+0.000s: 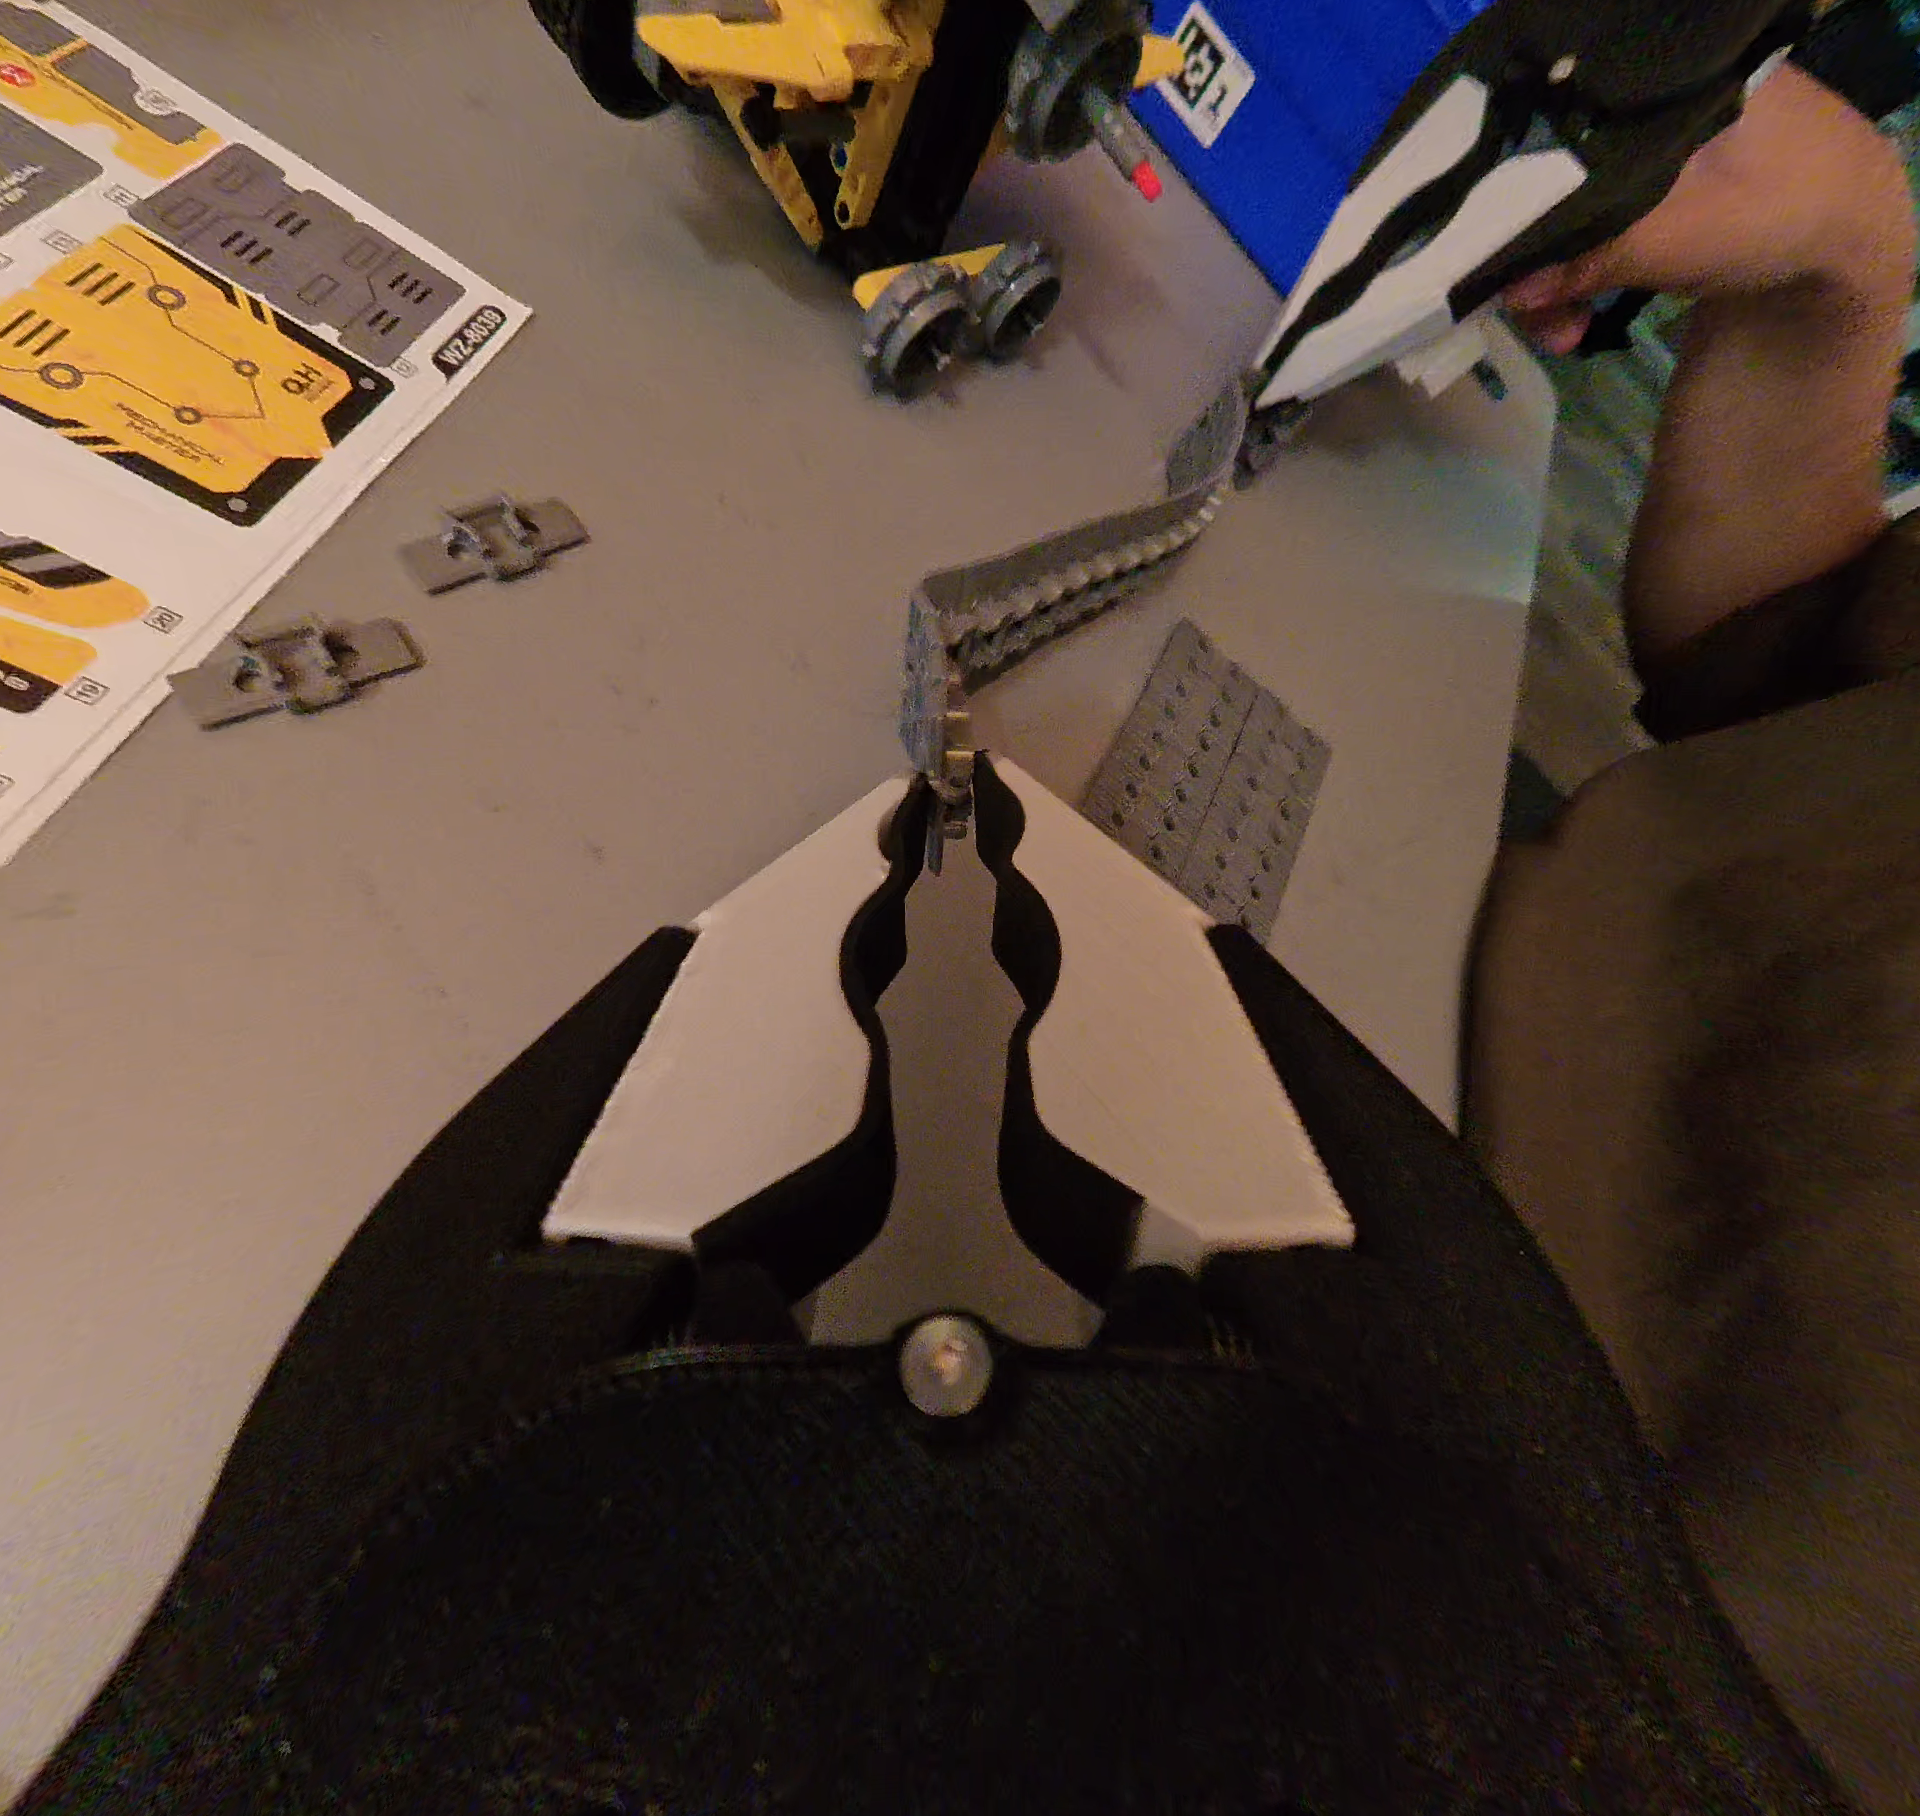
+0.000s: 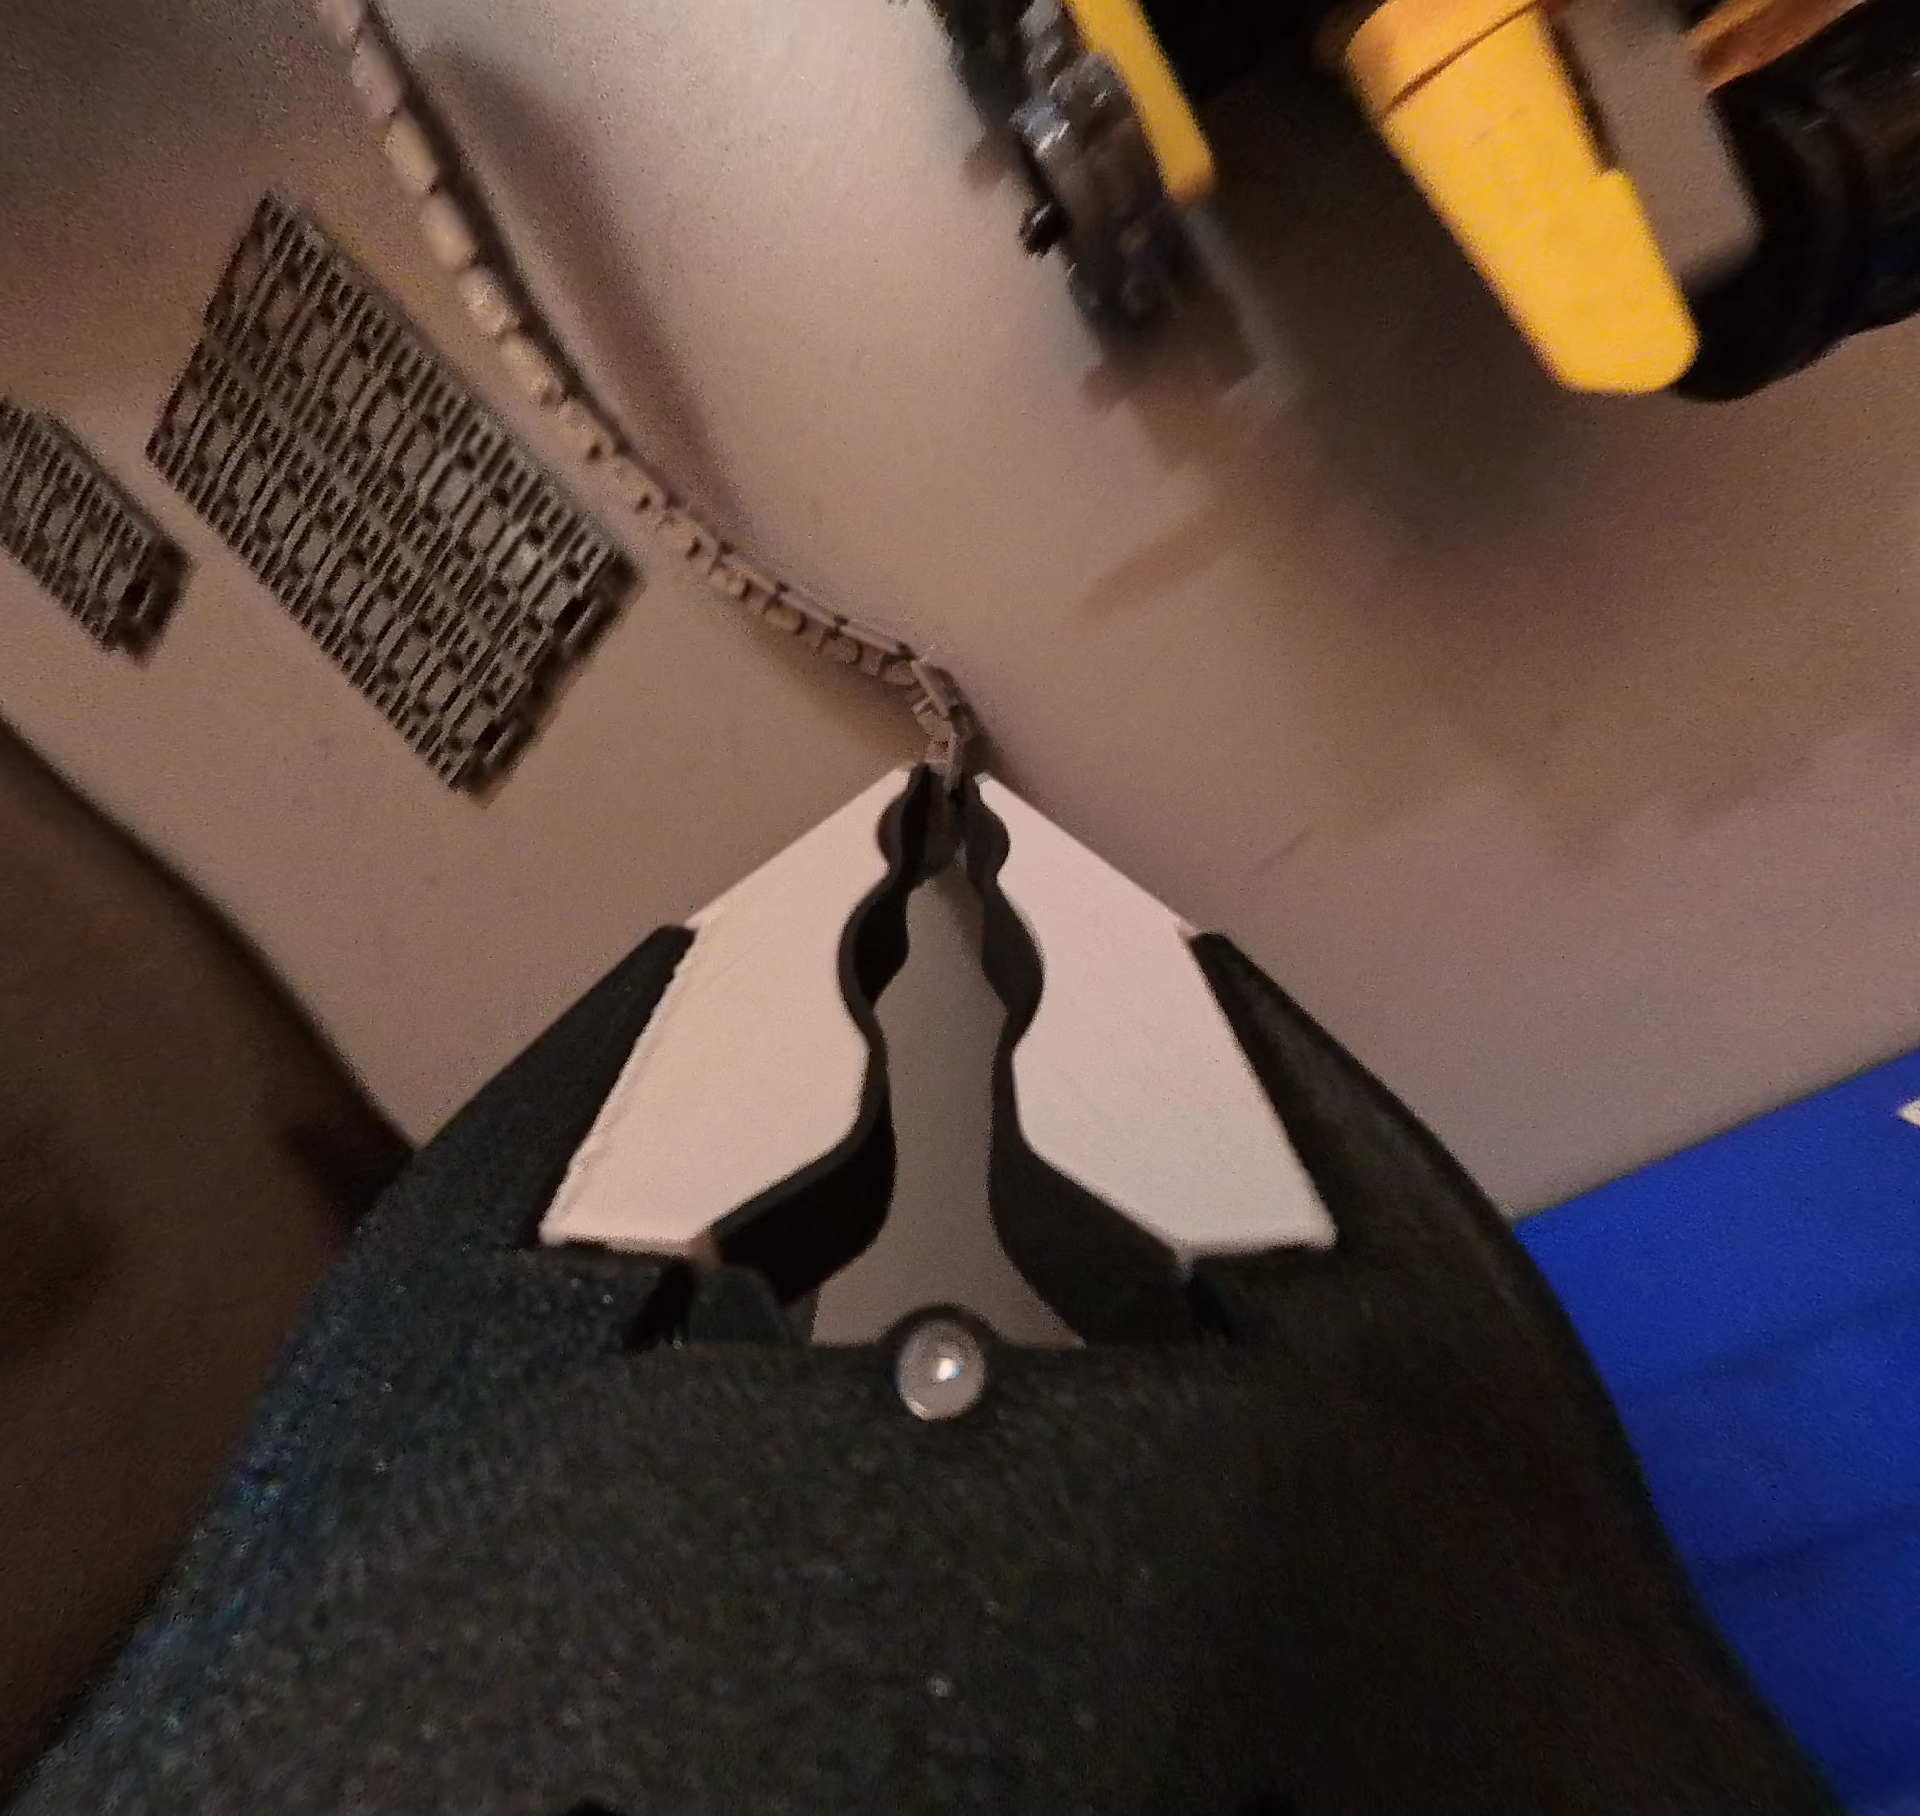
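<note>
A grey link chain is gripped at opposite ends by left gripper and right gripper, jaws closed on it, keeping it stretched above the worktop.

1. Left of the yellow brick-built vehicle lies a sticker sheet; it carries printed lettering, a code tag at its corner and small number tags.
2. Right of the vehicle, a black-and-white marker label with characters sits on a blue bin.
3. The right wrist view shows no legible writing.

Two loose grey links, one track chain, one sticker sheet.
</note>
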The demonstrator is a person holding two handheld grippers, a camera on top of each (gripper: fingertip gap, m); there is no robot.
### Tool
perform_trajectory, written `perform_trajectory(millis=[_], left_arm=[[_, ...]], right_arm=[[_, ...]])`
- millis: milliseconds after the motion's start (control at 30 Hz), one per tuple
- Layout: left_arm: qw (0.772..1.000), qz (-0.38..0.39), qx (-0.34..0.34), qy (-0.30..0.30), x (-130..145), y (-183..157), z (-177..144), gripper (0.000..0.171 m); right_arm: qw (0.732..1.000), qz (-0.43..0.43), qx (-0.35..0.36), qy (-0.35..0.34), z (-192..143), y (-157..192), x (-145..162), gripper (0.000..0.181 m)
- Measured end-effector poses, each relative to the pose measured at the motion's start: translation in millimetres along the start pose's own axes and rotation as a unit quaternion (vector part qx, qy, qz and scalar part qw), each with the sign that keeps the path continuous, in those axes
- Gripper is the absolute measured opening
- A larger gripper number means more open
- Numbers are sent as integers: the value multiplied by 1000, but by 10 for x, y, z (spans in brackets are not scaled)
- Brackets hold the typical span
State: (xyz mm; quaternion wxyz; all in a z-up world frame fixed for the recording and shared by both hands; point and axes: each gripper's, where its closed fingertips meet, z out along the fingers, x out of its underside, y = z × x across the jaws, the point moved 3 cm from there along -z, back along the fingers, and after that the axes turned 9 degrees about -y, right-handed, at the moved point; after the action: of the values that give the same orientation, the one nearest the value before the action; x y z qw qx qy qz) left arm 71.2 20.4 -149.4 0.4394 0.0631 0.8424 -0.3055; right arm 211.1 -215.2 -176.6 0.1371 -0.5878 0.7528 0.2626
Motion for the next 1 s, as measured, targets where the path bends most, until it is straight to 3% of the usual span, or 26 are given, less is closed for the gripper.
perform_trajectory(millis=[133, 300, 400, 533, 633, 767, 900, 1000], left_arm=[[998, -39, 44, 24, -120, 67, -17, 6], [994, -62, 39, 82, -121, 234, 60, 6], [989, -90, 45, 110, -87, 318, 160, 6], [988, -88, 38, 120, -89, 361, 272, 5], [990, -82, 30, 115, -115, 374, 295, 5], [990, -90, 37, 104, -123, 380, 315, 5], [990, -98, 40, 97, -110, 404, 345, 5], [990, -103, 41, 91, -113, 413, 345, 5]], right_arm=[[997, -13, -28, 67, -49, -40, 54, 5], [991, -17, -56, 121, -38, -105, 22, 6], [989, -28, -21, 144, 35, -241, -24, 6], [980, -66, 55, 178, 123, -400, 26, 21], [980, -91, 119, 134, 64, -445, -40, 26], [977, -125, 173, 24, -96, -326, -181, 34], [978, -161, 92, -95, 26, 170, -268, 24], [972, -183, 78, -124, 217, 307, -224, 20]])
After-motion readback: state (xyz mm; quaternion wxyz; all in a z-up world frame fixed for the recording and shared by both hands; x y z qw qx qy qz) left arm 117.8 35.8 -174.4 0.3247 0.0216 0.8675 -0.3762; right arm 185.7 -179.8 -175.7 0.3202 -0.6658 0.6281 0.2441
